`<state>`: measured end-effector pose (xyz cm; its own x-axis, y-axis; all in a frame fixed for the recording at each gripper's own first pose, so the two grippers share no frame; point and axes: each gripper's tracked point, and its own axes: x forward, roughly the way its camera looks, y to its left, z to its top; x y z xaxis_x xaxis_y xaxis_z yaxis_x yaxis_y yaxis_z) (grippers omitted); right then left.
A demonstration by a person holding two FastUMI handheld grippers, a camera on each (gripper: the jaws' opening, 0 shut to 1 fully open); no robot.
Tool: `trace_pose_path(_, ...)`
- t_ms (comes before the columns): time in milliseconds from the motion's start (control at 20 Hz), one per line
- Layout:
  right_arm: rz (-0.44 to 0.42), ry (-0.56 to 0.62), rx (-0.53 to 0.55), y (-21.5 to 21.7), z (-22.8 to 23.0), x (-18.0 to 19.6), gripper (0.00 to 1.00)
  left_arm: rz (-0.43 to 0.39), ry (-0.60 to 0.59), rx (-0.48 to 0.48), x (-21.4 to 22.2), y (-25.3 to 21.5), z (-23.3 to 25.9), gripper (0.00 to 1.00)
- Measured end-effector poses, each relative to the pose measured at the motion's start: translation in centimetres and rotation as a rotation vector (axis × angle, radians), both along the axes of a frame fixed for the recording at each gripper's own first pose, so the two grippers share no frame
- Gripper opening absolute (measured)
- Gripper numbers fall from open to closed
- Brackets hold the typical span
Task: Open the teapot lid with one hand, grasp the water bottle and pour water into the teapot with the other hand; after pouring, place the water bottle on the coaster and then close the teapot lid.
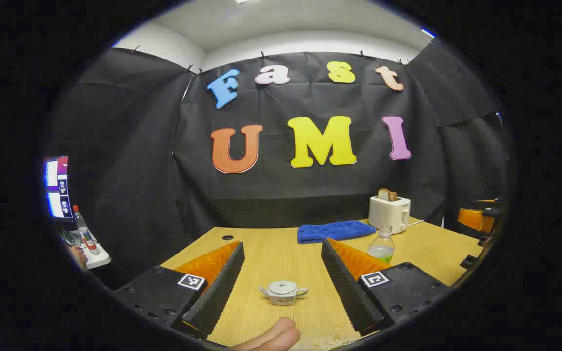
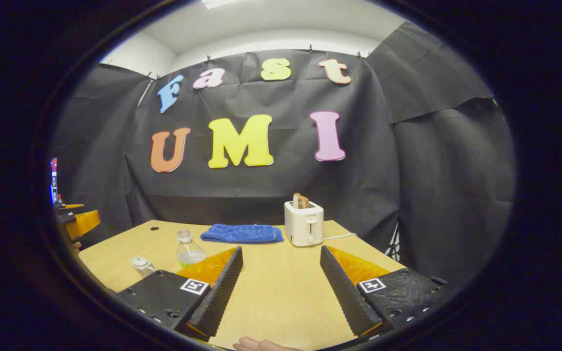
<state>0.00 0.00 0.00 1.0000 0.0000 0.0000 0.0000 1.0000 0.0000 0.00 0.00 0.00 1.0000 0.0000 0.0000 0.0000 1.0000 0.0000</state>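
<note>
Tabletop: one teapot, one water bottle.

You face a light wooden table backed by a black cloth wall. Above the cloth you see a plain white wall and white ceiling. Left of the table, a lit monitor screen glows beside the cloth.

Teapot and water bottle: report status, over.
Left gripper and right gripper open, holding nothing. Small white ceramic teapot lidded, ahead of left gripper. Clear plastic water bottle upright, untouched. Blue towel and white toaster behind, out of the way.
</note>
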Motion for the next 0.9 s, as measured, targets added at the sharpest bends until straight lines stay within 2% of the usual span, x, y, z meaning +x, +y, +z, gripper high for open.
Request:
trace_pose_path(150, 0.000, 0.015, -0.004, 0.0, -0.2, 0.2, 0.93, 0.005, 0.009, -0.016, 0.3, 0.6, -0.4, 0.99)
trace_pose_path(200, 0.004, 0.019, -0.001, 0.2, -0.4, 0.1, 0.99, 0.011, 0.017, -0.022, 0.4, 0.9, -0.6, 1.00)
trace_pose_path(250, 0.010, 0.022, 0.002, 0.4, -0.4, 0.1, 0.99, 0.015, 0.021, -0.028, 0.4, 1.2, -0.8, 1.00)
trace_pose_path(450, 0.031, 0.011, -0.004, 1.1, -0.1, 0.0, 0.92, 0.023, 0.024, -0.028, 0.5, 1.6, -1.1, 1.00)
trace_pose_path(500, 0.032, 0.004, -0.006, 1.2, -0.1, 0.0, 0.95, 0.016, 0.025, -0.026, 0.6, 1.4, -1.2, 1.00)
trace_pose_path(550, 0.031, -0.001, -0.005, 1.3, 0.0, -0.1, 0.92, 0.013, 0.024, -0.023, 0.8, 1.3, -1.2, 1.00)
trace_pose_path(600, 0.031, -0.004, -0.007, 1.4, 0.0, 0.0, 0.96, 0.018, 0.023, -0.024, 0.9, 1.5, -1.3, 1.00)
trace_pose_path(900, 0.033, 0.018, -0.029, 1.5, -1.2, 0.4, 0.93, 0.037, 0.011, -0.050, 2.3, 2.8, -1.9, 1.00)
